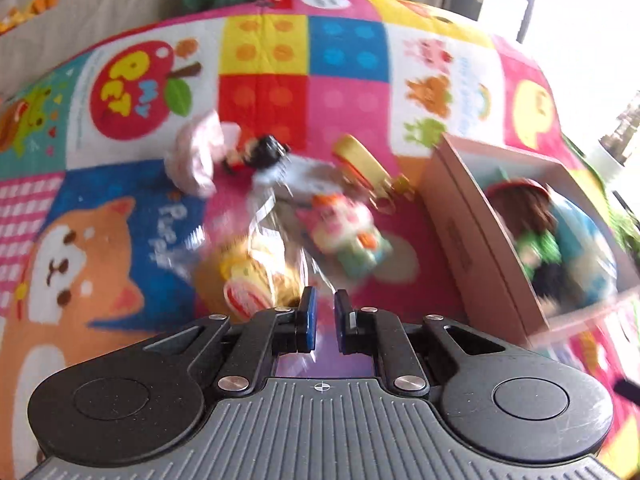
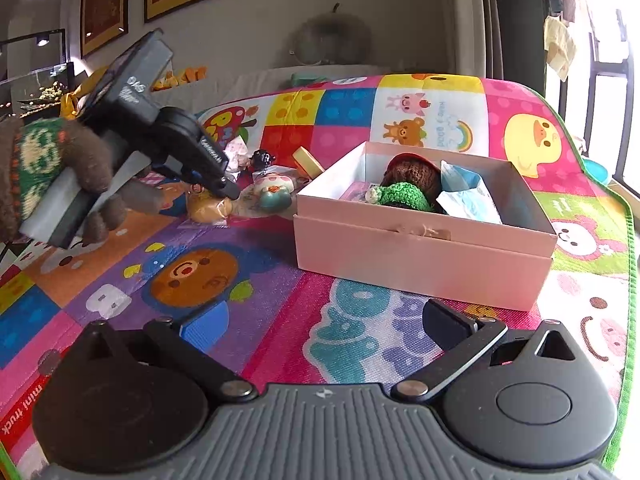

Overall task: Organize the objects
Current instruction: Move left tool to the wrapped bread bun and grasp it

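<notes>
Left claw (image 2: 228, 190) narrow over wrapped yellow toy (image 2: 208, 208); right claw (image 2: 324, 330) wide, holding nothing.

Left claw's blue pads (image 1: 308, 320) nearly together just above the plastic-wrapped yellow toy on the play mat (image 2: 248, 280); whether they pinch the wrapper, cannot tell, view blurred. Pastel figure (image 2: 274, 196) just right of it; black-haired figurine (image 2: 262, 158) and gold ring (image 1: 358, 160) farther back. Pink box (image 2: 424, 256) right of the pile holds a brown-and-green knitted doll (image 2: 404, 188) and a blue packet (image 2: 466, 196). Right claw hovers near, low over the mat.
</notes>
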Demonstrator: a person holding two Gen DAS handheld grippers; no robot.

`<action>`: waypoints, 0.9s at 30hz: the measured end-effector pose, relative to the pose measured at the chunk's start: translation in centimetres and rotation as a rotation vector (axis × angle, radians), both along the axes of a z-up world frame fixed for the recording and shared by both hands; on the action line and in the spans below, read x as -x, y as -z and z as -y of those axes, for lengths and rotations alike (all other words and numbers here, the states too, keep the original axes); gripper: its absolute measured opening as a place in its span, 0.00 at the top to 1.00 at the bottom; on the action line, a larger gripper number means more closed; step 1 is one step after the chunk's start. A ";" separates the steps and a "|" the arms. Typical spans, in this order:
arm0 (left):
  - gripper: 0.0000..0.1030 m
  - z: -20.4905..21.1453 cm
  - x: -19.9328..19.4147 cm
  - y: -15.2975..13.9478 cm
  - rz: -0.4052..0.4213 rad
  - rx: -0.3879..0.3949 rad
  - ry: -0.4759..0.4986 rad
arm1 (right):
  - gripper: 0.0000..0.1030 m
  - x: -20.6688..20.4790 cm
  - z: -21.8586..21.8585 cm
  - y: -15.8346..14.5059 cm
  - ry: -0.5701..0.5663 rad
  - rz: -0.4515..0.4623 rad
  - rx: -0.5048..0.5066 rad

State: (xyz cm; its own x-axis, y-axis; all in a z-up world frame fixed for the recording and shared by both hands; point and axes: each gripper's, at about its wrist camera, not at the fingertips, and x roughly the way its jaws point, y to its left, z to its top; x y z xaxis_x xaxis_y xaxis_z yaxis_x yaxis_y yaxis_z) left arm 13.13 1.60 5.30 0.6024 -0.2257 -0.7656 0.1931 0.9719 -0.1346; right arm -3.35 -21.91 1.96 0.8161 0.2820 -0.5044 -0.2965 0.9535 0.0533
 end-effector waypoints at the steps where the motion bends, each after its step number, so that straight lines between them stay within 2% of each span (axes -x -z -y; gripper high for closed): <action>1: 0.87 -0.1 1.0 0.1 -0.019 0.010 0.037 | 0.00 0.0 0.0 0.0 0.001 0.001 -0.001; 3: 0.87 0.0 3.1 0.7 -0.077 0.017 0.112 | 0.00 0.0 0.0 0.0 0.003 0.002 0.001; 5: 0.87 0.1 5.7 1.5 -0.092 -0.018 0.152 | 0.00 0.0 0.0 0.0 0.003 0.001 0.003; 10: 0.87 1.4 9.1 2.1 0.019 -0.151 0.193 | 0.00 -0.3 -0.2 0.1 0.005 -0.014 0.015; 13: 0.85 2.3 8.5 2.2 0.026 -0.139 0.203 | 0.00 -0.3 -0.3 0.2 0.010 -0.020 0.024; 15: 0.85 2.5 7.6 2.4 0.013 -0.079 0.187 | 0.00 -0.3 -0.3 0.2 0.013 -0.019 0.024; 17: 0.81 2.4 6.7 2.6 0.005 -0.020 0.151 | 0.00 -0.3 -0.2 0.2 0.018 -0.020 0.023; 20: 0.81 2.8 6.0 2.7 0.019 0.002 0.117 | 0.00 -0.3 -0.2 0.1 0.021 -0.020 0.019; 24: 0.79 4.0 5.1 2.6 0.030 -0.070 0.128 | 0.00 -0.3 -0.1 0.1 0.017 -0.020 0.017; 26: 0.74 4.8 4.6 2.7 0.060 -0.135 0.135 | 0.00 -0.2 -0.1 0.1 0.019 -0.018 0.016; 27: 0.66 5.0 4.5 2.8 0.079 -0.163 0.127 | 0.00 -0.2 -0.1 0.1 0.021 -0.016 0.015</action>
State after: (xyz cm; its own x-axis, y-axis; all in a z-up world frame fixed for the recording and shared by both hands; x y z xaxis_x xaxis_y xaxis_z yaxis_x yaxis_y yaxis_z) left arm 8.67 -3.40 2.49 0.6366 -0.1813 -0.7496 0.3194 0.9467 0.0423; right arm -3.14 -21.85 1.82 0.8134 0.2577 -0.5215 -0.2761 0.9601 0.0438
